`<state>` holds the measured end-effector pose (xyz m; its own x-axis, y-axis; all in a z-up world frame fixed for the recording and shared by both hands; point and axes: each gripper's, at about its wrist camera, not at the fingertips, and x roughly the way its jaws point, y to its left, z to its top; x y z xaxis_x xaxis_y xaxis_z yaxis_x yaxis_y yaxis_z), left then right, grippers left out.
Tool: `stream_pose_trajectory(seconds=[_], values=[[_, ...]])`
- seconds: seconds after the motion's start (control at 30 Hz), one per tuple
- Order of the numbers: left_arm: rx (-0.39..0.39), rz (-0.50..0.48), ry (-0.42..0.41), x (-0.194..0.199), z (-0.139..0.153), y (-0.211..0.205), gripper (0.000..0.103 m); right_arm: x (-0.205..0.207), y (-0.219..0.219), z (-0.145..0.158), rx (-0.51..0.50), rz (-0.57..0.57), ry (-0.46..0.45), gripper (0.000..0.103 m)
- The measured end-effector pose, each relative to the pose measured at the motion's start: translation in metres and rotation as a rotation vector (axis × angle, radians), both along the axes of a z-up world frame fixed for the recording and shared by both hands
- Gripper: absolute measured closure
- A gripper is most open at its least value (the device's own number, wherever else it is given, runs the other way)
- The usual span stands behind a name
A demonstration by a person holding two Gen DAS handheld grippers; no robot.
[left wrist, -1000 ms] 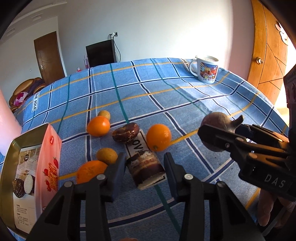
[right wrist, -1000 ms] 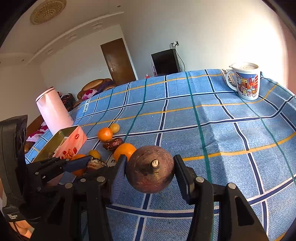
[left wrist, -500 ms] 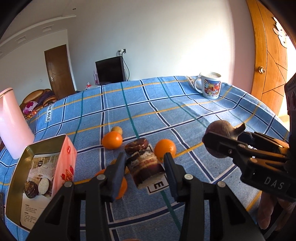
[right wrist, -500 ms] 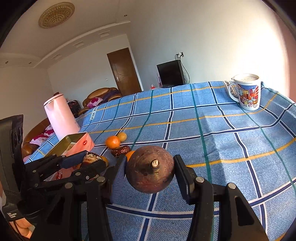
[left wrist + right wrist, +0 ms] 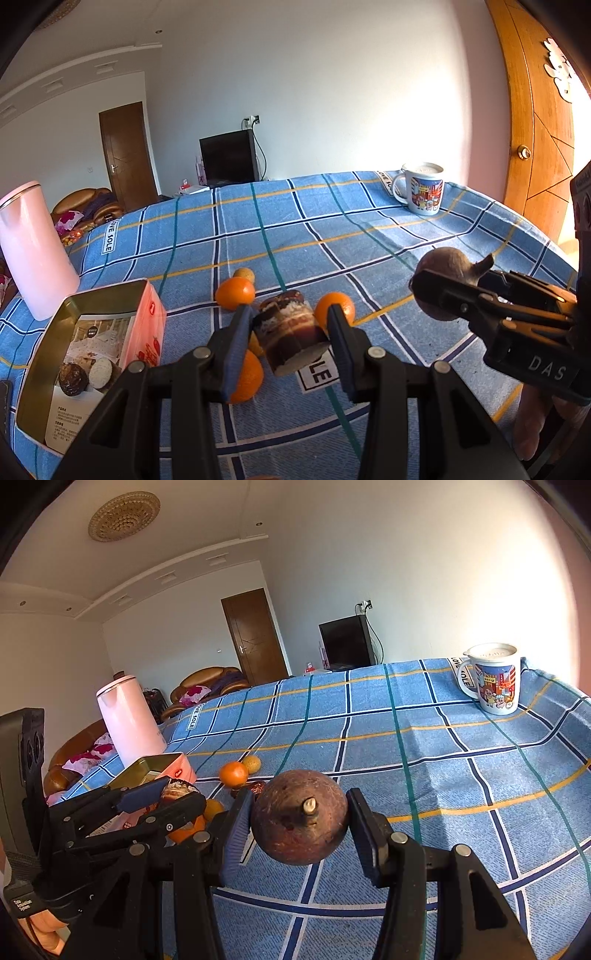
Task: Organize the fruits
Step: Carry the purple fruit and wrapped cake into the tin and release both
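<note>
Jaws pinch round brown fruit, L jaws pinch snack

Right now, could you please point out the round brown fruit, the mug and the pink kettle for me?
round brown fruit (image 5: 299,821), right wrist view, front face beside its stem.
mug (image 5: 495,681), right wrist view, printed side wall.
pink kettle (image 5: 35,251), left wrist view, middle of its body.
</note>
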<state>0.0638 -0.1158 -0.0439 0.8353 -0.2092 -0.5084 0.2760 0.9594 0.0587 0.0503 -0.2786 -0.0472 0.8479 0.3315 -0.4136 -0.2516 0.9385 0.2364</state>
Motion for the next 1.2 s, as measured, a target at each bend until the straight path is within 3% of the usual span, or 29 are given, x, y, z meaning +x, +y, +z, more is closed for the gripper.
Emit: stream_pose_trajectory(seconds=[0.77,1.2], values=[[-0.03,0.01,-0.082,-0.016,0.008,0.011,0.059,-0.03,0.005,0.011,-0.031,-0.019,-0.171,0.05],[-0.072,0.073,-0.086,-0.022,0.013,0.053,0.059,-0.019,0.029,0.018,-0.054,0.014,-0.126,0.05]])
